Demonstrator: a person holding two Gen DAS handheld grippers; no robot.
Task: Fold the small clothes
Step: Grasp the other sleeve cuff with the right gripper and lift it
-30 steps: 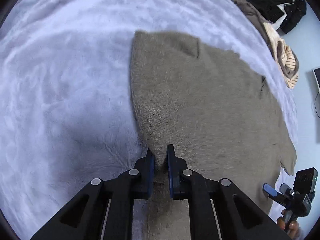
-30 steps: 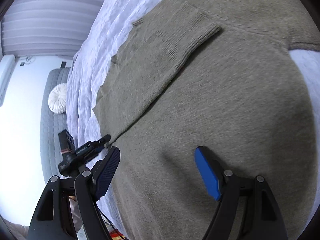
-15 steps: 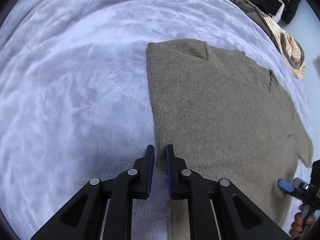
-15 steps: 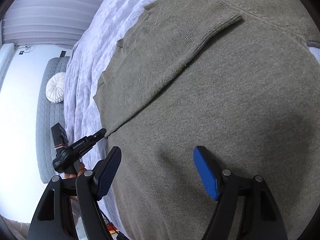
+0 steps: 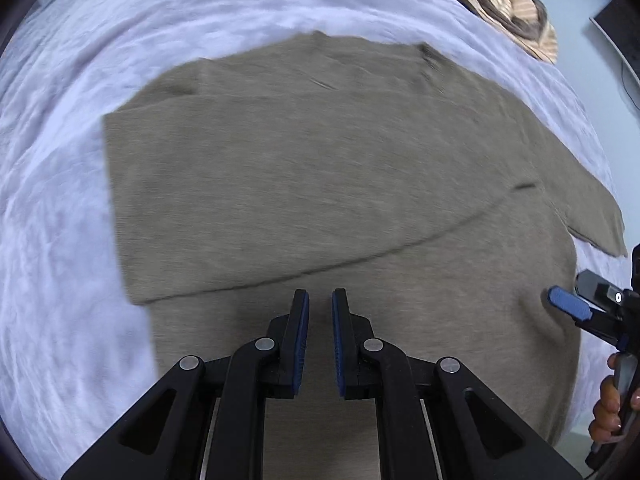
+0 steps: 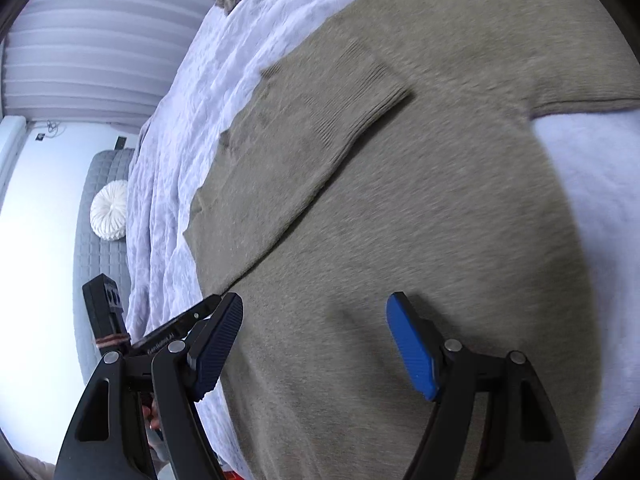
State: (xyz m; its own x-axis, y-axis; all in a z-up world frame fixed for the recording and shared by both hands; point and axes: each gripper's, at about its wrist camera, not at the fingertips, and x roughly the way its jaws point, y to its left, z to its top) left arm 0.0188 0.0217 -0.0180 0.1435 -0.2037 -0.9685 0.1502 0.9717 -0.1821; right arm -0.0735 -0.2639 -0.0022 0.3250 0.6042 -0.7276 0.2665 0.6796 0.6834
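A taupe knit sweater (image 5: 320, 168) lies flat on a white fuzzy bedspread (image 5: 52, 208). One side with its sleeve is folded over the body; the ribbed cuff (image 6: 360, 92) shows in the right wrist view, where the sweater (image 6: 400, 220) fills the frame. My left gripper (image 5: 320, 300) hovers over the sweater just below the folded edge, jaws nearly closed with a narrow gap, holding nothing. My right gripper (image 6: 316, 320) is wide open and empty over the sweater's body; it also shows at the right edge of the left wrist view (image 5: 572, 304).
A pile of striped and brown clothes (image 5: 508, 12) lies at the far edge of the bed. A grey quilted bench with a round white cushion (image 6: 110, 216) stands beside the bed. A window blind (image 6: 100, 40) covers the far wall.
My left gripper was shut on the sweater's side edge and carried it over the body. It has let go, and the fold now lies flat. The right gripper stayed open, barely moving.
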